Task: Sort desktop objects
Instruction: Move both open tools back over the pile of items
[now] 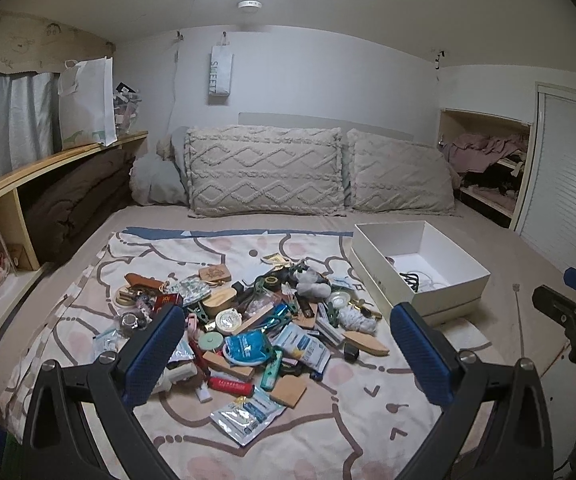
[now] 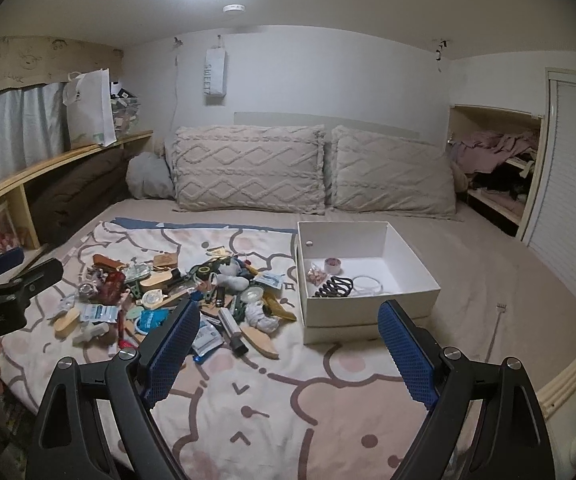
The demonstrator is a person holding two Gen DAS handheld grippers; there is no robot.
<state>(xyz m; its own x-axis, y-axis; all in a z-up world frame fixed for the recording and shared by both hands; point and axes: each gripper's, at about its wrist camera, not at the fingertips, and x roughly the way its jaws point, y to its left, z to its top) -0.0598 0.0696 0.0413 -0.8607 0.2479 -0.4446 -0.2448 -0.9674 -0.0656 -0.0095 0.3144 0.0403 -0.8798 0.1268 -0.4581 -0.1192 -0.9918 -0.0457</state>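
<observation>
Bed (image 1: pixel 488 248) holds one box (image 1: pixel 448 292), two pillows (image 1: pixel 265 172).

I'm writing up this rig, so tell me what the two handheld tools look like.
Both match. The left tool and the right tool each have black plastic arms with triangular cutouts and silver pivot screws. Their fingers carry blue, textured rubber pads. No cables or sleeves show.

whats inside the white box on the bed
The white box holds a black claw hair clip, a white ring, a small pink round item and a bag of pinkish bits. Its near wall hides the floor just behind it.
</observation>
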